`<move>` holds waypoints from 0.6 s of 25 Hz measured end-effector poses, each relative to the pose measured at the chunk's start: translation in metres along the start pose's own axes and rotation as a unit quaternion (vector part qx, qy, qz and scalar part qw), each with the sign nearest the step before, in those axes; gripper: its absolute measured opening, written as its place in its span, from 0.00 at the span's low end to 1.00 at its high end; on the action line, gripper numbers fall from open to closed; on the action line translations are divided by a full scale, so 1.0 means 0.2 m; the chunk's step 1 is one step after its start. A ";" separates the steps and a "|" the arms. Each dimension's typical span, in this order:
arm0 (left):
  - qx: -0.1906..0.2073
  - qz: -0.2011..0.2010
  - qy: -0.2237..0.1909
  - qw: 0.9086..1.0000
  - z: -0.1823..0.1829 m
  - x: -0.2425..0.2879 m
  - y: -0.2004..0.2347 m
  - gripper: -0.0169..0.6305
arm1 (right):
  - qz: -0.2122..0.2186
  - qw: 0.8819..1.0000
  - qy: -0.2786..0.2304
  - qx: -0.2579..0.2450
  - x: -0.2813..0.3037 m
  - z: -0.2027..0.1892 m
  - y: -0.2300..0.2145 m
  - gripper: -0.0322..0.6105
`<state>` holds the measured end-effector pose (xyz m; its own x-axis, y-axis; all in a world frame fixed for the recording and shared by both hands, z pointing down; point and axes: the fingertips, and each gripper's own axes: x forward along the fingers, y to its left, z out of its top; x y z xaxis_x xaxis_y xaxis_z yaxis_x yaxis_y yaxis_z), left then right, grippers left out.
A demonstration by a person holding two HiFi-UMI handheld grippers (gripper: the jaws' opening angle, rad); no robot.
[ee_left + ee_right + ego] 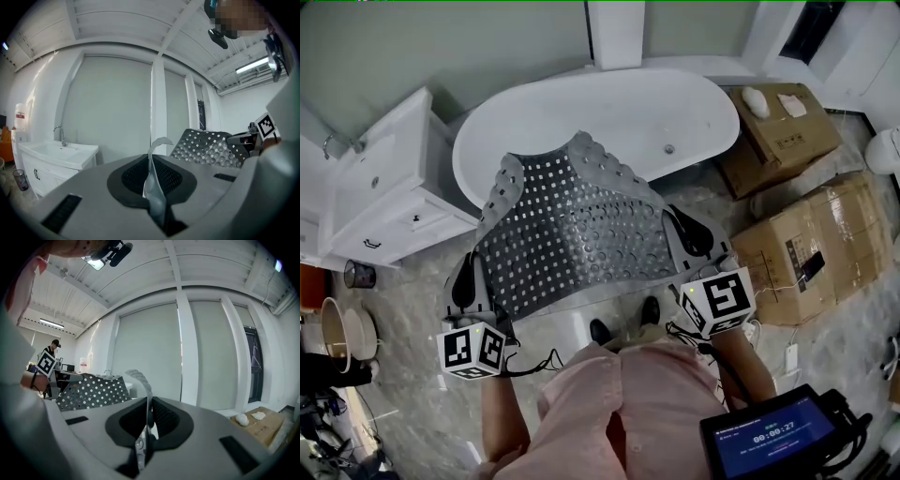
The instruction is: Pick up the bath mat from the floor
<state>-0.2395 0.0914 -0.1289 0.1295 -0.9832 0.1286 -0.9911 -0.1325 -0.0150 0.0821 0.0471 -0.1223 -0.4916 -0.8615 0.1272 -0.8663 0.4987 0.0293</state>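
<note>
Bath mat [572, 225] — in left gripper [476, 270], right gripper [684, 230]

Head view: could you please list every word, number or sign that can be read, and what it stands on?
"00:00:27" on the blue screen at lower right.
Smaller line above it on that screen: too small to read.
Print on the cardboard boxes: too small to read.
Marker cubes: black-and-white patterns, no letters.
</note>
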 end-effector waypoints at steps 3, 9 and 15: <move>-0.001 0.001 -0.002 1.000 0.00 0.00 0.01 0.09 | -0.001 1.000 -0.002 -0.001 0.00 0.01 0.00 0.10; -0.002 0.001 -0.004 1.000 0.01 0.02 0.03 0.09 | -0.006 1.000 -0.005 0.005 0.00 0.02 -0.01 0.10; -0.003 -0.001 -0.005 1.000 0.02 0.05 0.04 0.09 | -0.005 1.000 -0.007 -0.001 0.03 0.04 -0.01 0.10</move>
<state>-0.2454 0.0809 -0.1310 0.1310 -0.9842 0.1190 -0.9911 -0.1331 -0.0092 0.0810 0.0405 -0.1292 -0.4835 -0.8681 0.1122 -0.8714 0.4895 0.0321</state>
